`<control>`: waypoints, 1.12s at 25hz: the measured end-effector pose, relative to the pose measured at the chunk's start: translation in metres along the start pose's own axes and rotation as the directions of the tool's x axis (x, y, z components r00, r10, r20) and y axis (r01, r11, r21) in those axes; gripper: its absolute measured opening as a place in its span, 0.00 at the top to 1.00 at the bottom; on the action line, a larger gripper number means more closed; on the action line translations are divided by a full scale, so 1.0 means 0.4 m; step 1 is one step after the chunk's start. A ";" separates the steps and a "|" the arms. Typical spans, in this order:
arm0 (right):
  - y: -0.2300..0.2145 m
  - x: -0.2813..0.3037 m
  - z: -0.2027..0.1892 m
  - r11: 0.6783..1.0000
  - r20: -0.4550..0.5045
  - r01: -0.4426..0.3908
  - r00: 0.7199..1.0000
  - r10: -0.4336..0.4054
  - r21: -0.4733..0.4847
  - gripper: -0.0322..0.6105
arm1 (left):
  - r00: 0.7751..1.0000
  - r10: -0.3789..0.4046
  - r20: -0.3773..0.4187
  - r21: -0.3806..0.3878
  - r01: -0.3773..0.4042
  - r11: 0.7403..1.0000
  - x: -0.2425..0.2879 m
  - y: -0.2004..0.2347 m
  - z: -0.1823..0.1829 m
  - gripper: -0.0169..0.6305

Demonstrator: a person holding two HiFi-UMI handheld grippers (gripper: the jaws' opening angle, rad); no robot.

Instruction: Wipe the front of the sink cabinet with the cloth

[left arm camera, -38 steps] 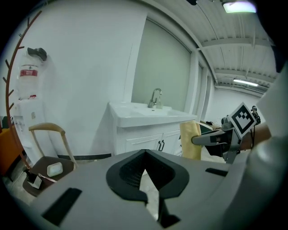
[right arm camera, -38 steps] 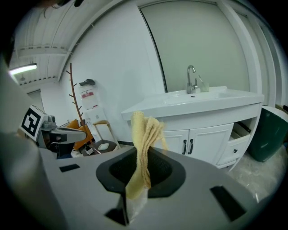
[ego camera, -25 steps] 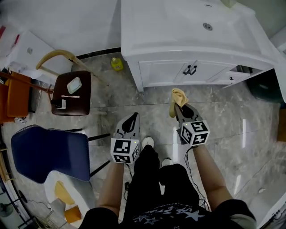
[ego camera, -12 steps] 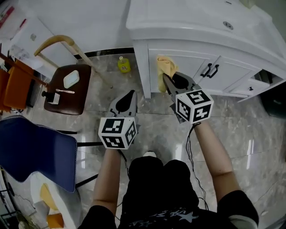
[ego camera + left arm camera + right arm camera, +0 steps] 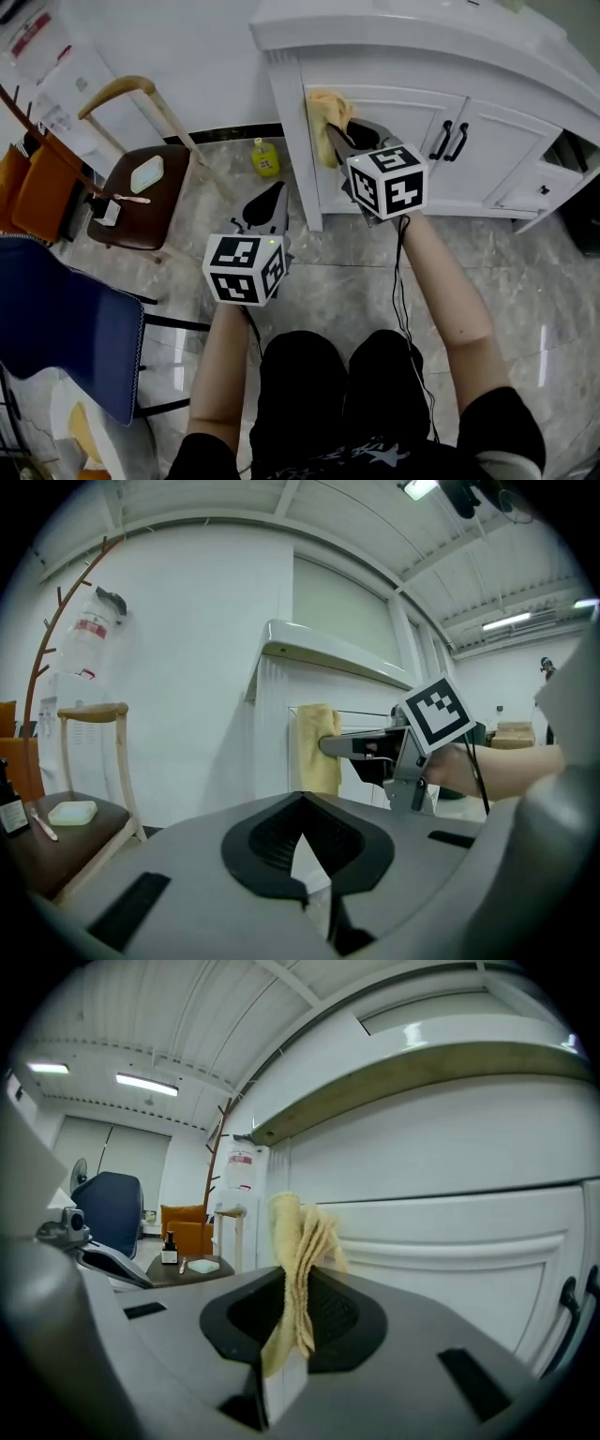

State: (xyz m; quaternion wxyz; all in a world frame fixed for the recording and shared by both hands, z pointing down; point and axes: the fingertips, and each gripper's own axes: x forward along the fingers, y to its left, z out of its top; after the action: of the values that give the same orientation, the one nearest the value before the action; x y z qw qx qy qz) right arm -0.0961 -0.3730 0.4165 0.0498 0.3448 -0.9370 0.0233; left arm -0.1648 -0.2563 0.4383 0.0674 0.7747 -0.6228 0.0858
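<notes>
My right gripper [image 5: 336, 139] clenched the cloth [image 5: 323, 111], its length upright against the sink cabinet [image 5: 417, 117]; my left gripper [image 5: 271, 194] was closed, empty.

The cloth [image 5: 326, 114] in my right gripper [image 5: 335, 133] is pale yellow, set against the plain white sink cabinet [image 5: 506, 141] with its black handles [image 5: 448, 141]. That gripper and my left gripper [image 5: 270, 194] are grey with black jaw pads, and each carries a cube patterned in black-and-white squares. The floor [image 5: 525, 272] is grey, veined like marble. To my left are a dark brown stool [image 5: 150, 211], a navy blue chair [image 5: 66, 328] and a small yellow bottle [image 5: 265, 157].
</notes>
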 end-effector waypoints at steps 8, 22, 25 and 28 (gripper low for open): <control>-0.129 -0.105 0.022 0.994 0.035 0.112 0.993 -0.113 0.017 0.85 | 0.999 -0.047 0.011 0.008 0.046 0.999 0.015 -0.057 0.031 0.95; -0.408 -0.328 -0.024 0.907 -0.014 0.391 0.919 -0.394 0.154 0.85 | 0.978 -0.208 0.026 0.060 0.206 0.977 0.127 -0.232 0.077 0.95; -0.432 -0.352 -0.026 0.892 -0.016 0.420 0.906 -0.424 0.167 0.85 | 0.971 -0.238 0.027 0.057 0.236 0.970 0.143 -0.254 0.076 0.95; -0.437 -0.358 -0.041 0.886 -0.022 0.427 0.902 -0.431 0.180 0.85 | 0.967 -0.254 0.022 0.053 0.253 0.966 0.150 -0.262 0.060 0.95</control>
State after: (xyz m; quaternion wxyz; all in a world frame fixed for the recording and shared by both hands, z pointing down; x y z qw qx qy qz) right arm 0.1270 -0.4128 0.4188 0.0137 0.5466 -0.8320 0.0934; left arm -0.0488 -0.2960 0.4282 0.0496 0.8506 -0.5172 0.0807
